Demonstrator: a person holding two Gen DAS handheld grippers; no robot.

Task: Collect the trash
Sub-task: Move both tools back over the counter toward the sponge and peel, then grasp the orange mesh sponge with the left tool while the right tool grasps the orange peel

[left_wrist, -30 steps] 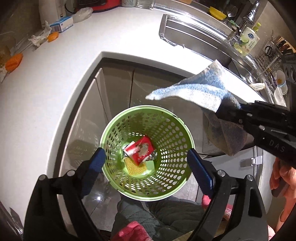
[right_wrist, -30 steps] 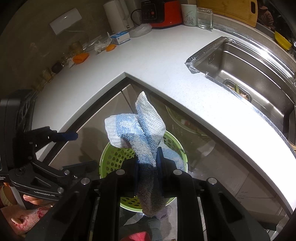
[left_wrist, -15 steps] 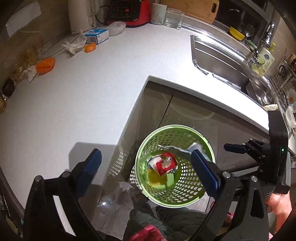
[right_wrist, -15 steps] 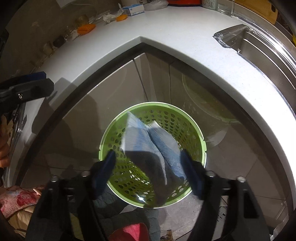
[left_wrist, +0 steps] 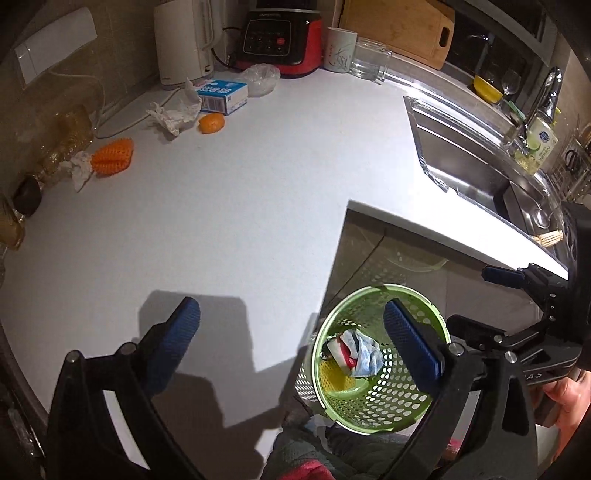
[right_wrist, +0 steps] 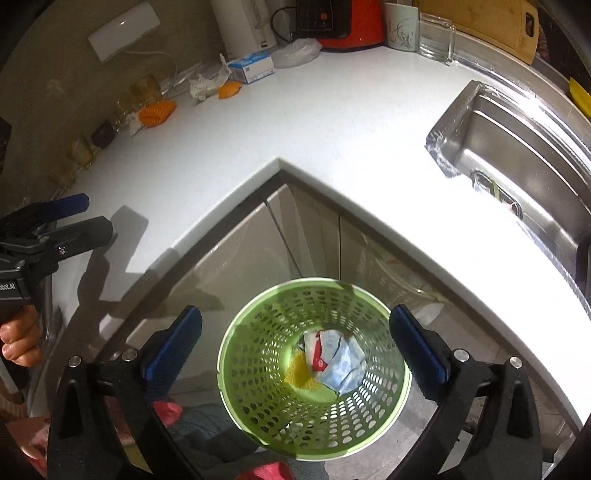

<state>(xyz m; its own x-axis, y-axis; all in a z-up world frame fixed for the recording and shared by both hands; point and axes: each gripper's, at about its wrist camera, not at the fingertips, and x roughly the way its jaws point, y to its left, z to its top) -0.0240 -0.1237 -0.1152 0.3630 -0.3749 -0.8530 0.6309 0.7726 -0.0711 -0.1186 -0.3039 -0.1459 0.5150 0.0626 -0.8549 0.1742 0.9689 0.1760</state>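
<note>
A green perforated basket [right_wrist: 258,373] [left_wrist: 399,410] stands on the floor below the counter corner. A blue and white cloth [right_wrist: 345,365] [left_wrist: 364,354] lies in it on a red wrapper [right_wrist: 317,350] and yellow netting [right_wrist: 299,374]. My right gripper [right_wrist: 295,343] is open and empty above the basket. My left gripper [left_wrist: 291,343] is open and empty over the counter edge. Crumpled tissues [left_wrist: 171,114], an orange peel [left_wrist: 211,122], an orange net [left_wrist: 112,157] and a blue box [left_wrist: 221,95] lie at the counter's back left.
White counter [left_wrist: 240,184] wraps a corner above grey cabinet doors [right_wrist: 236,273]. A steel sink [right_wrist: 517,147] is at right. A kettle [left_wrist: 183,40], red appliance [left_wrist: 280,37], mug [left_wrist: 340,50], glass [left_wrist: 369,62] and cutting board [left_wrist: 399,29] line the back wall.
My right gripper opened and let go of the cloth, which dropped into the basket. My left gripper swung left, from above the basket to over the counter.
</note>
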